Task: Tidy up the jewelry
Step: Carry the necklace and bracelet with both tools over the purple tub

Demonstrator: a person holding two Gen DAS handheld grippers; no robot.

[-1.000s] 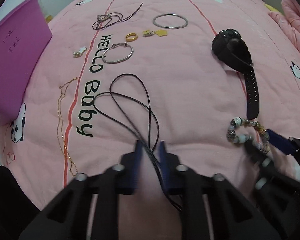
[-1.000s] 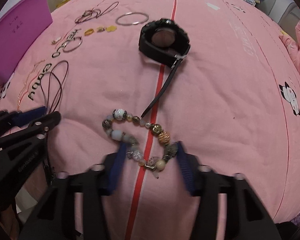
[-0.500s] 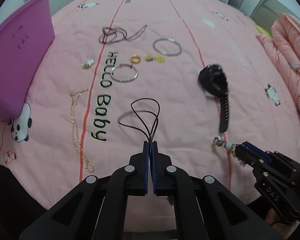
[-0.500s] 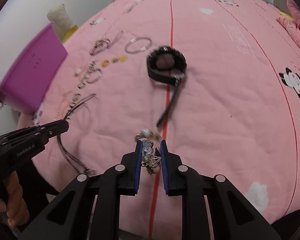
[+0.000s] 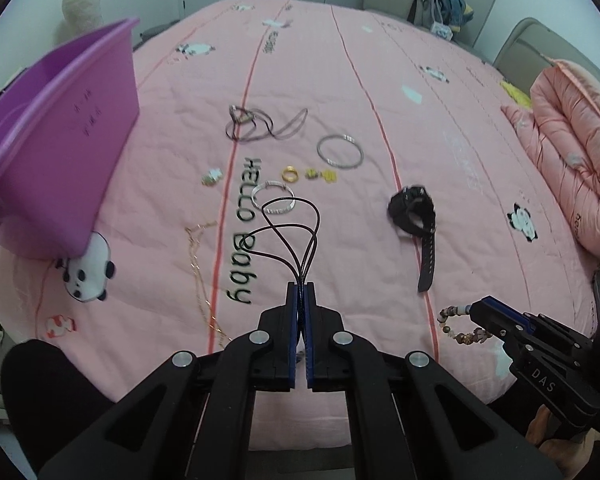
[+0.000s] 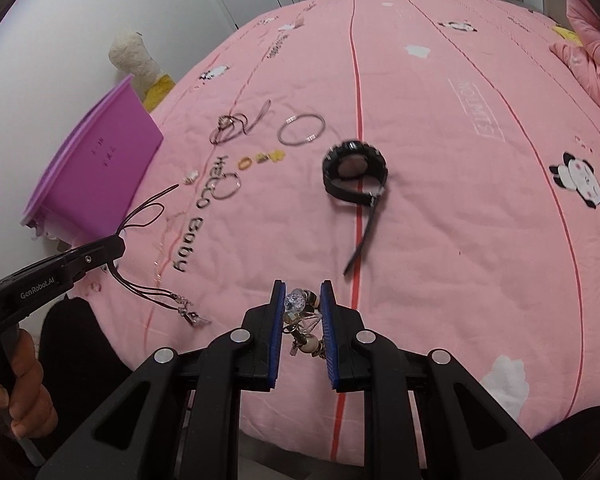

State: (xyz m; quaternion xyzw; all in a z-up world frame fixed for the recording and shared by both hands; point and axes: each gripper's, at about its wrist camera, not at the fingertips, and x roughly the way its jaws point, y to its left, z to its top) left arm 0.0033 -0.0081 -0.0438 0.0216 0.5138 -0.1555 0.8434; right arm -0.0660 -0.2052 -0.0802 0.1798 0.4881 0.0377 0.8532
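We record a pink bedspread (image 5: 440, 128) printed with pandas, the words "HELLO Baby" (image 5: 247, 224) in black, and a boxed word further off that we cannot read. The left hand-held gripper (image 5: 301, 292), marked "GenRobot.AI" on its side in the right wrist view, is clamped on a black cord necklace (image 5: 292, 232), whose loops stand out ahead of the fingers above the bed. The right hand-held gripper (image 6: 303, 300), marked "DAS" in the left wrist view, is clamped on a beaded bracelet (image 6: 300, 312), held off the bed. Lying on the bedspread: a black watch (image 6: 354, 176), a large silver bangle (image 5: 339, 152), a smaller silver bangle (image 5: 272, 199), a gold ring (image 5: 290, 175), a thin gold chain (image 5: 198, 264). A purple box (image 5: 56, 160) at the left edge bears small writing too faint to read.
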